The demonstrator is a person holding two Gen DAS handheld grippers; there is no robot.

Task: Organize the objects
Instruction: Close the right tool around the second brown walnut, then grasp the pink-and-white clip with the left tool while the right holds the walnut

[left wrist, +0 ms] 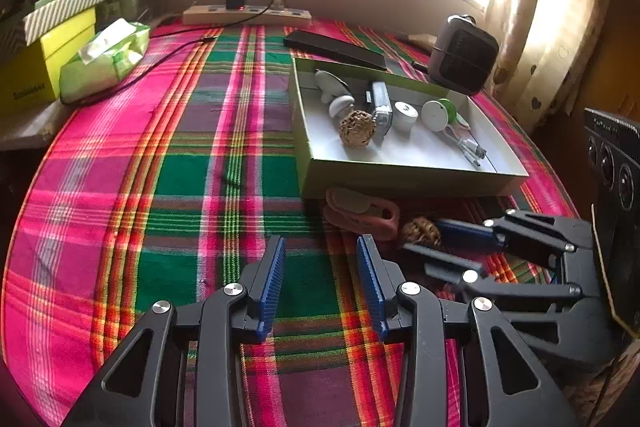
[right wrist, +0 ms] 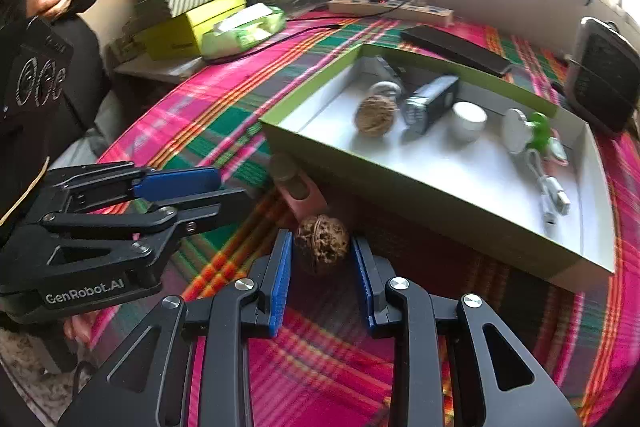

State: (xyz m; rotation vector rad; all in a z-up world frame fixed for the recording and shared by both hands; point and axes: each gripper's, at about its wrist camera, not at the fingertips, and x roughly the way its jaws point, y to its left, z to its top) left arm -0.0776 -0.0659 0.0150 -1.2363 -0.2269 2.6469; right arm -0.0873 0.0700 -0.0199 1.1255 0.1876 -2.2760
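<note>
Showing brown wrinkled walnut [right wrist: 321, 242], knobbly, rounded

Walnut [right wrist: 321, 242] before box [right wrist: 404, 195] (another inside)

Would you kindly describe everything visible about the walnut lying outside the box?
The walnut is brown, round and deeply wrinkled, with a seam ridge down its shell. It rests on the plaid tablecloth before the box's near wall, beside a pink object, between the right tool's blue pads; contact is unclear.

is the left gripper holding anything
No, the left gripper has only plaid cloth between its fingers, which stand apart.
</note>
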